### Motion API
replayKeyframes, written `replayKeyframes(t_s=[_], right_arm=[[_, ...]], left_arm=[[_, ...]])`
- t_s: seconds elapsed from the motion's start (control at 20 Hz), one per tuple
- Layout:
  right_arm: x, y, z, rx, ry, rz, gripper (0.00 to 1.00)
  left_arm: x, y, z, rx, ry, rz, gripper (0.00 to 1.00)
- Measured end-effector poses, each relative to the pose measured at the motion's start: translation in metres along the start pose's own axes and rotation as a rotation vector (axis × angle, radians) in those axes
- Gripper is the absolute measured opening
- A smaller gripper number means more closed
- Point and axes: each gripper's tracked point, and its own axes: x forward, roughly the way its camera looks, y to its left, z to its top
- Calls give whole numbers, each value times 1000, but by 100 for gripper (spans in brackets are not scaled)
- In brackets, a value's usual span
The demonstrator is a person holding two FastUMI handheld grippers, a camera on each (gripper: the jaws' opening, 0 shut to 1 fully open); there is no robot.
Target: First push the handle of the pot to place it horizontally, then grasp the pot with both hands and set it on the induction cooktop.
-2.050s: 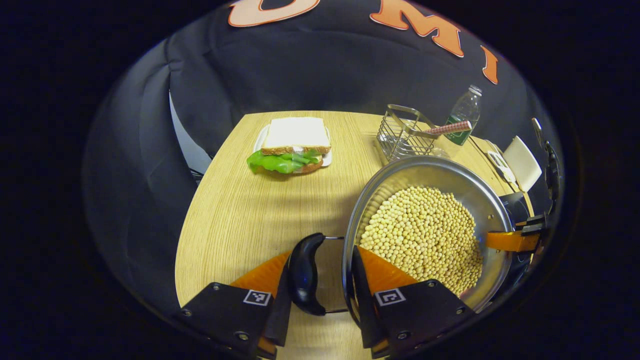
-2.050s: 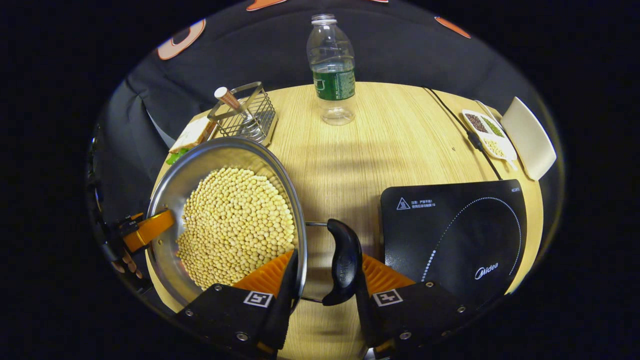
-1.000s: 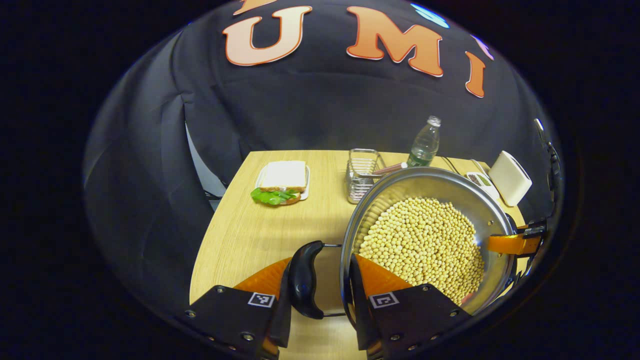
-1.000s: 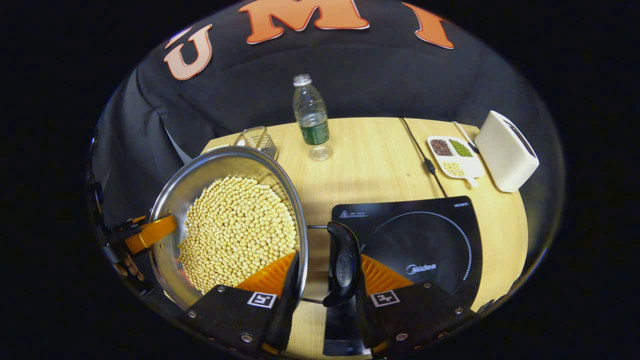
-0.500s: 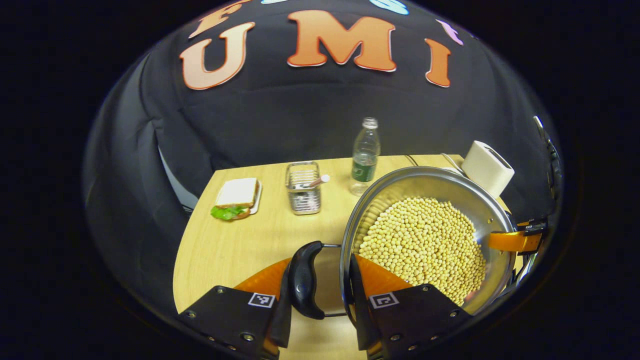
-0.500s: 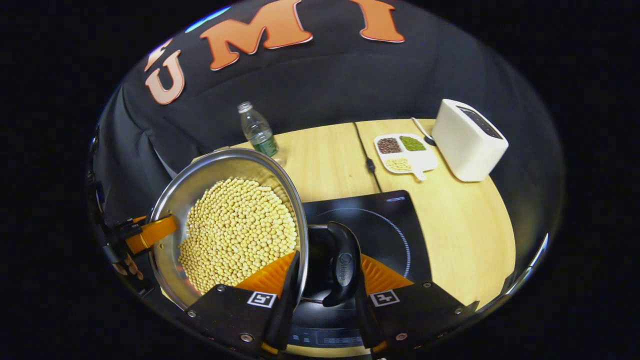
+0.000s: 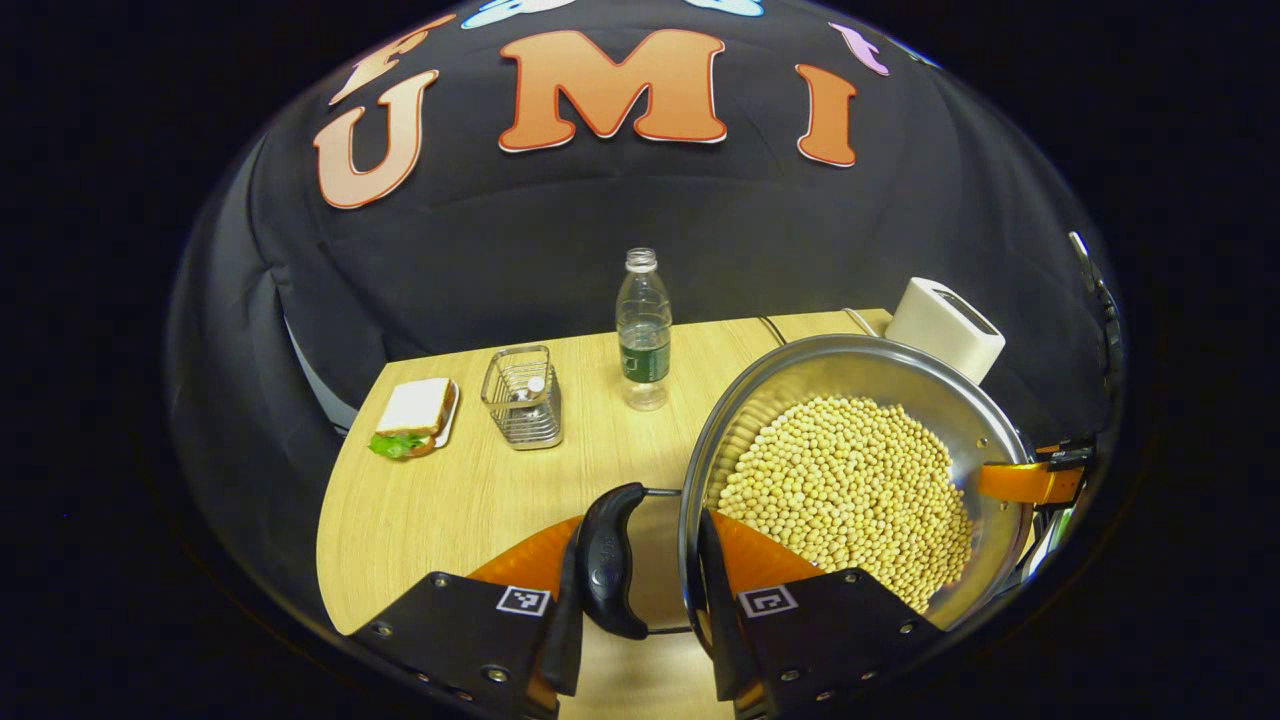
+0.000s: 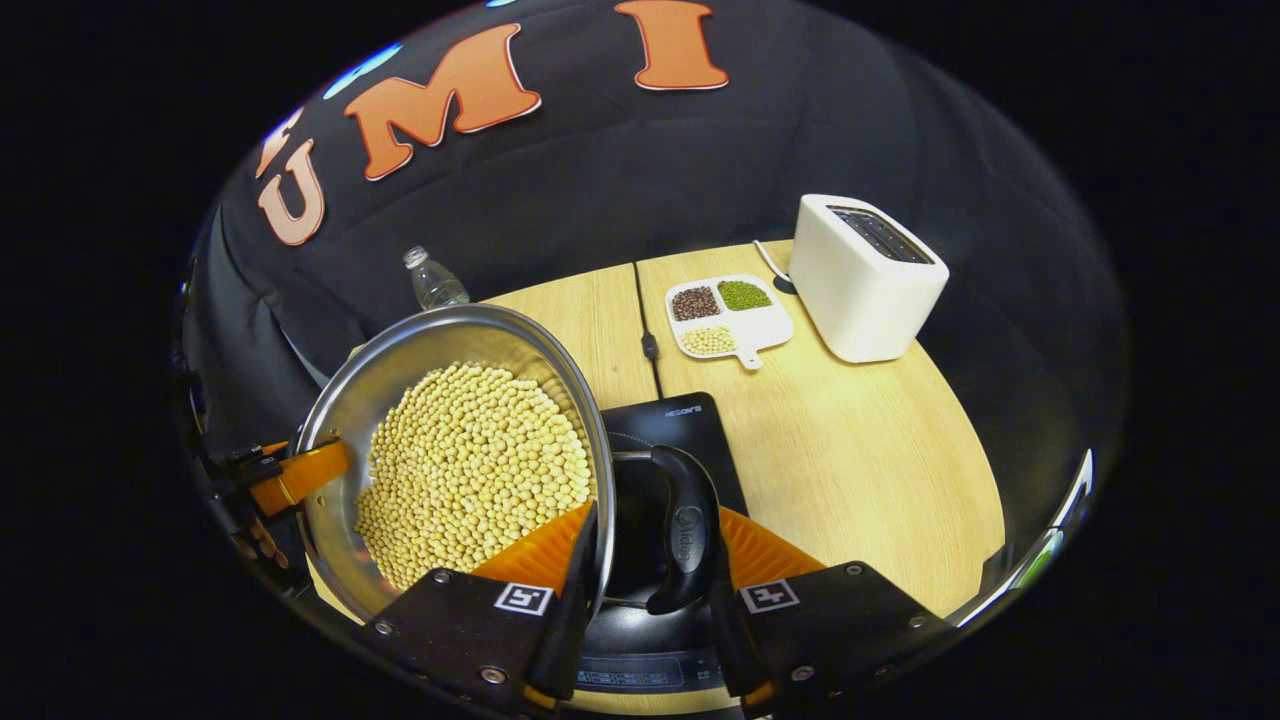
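Carried rightward, the pot [image 8: 470, 470] now hangs over the cooktop [image 8: 668, 425]; my left gripper [image 7: 632, 585] and right gripper [image 8: 648, 560] each clamp a handle. Next I lower it level.

Each claw [image 7: 636, 600] [image 8: 645, 590] has two black angular finger housings studded with small silver screws, and every housing carries a square black-and-white coded marker on a white patch. Ribbed pads line the inner faces in the right gripper view. At that view's left edge, fingertips [image 8: 262, 545] curl around the far claw's black body.
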Motion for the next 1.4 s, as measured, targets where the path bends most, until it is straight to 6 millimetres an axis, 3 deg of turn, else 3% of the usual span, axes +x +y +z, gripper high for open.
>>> replayKeyframes(t_s=[0.2, 0.5, 1.0, 1.15, 1.4], right_arm=[[2, 1, 2, 15, 1, -17, 54], [13, 9, -1, 22, 15, -38, 54], [31, 14, 4, 7, 88, -35, 54], [26, 9, 6, 7, 100, -33, 54], [20, 1, 17, 4, 106, -31, 54]], left_arm=[[14, 3, 9, 9, 13, -16, 53], [12, 16, 14, 13, 21, -23, 53], [28, 37, 49, -3, 78, -18, 53], [33, 27, 42, -5, 89, -15, 53], [50, 29, 31, -44, 108, -12, 53]])
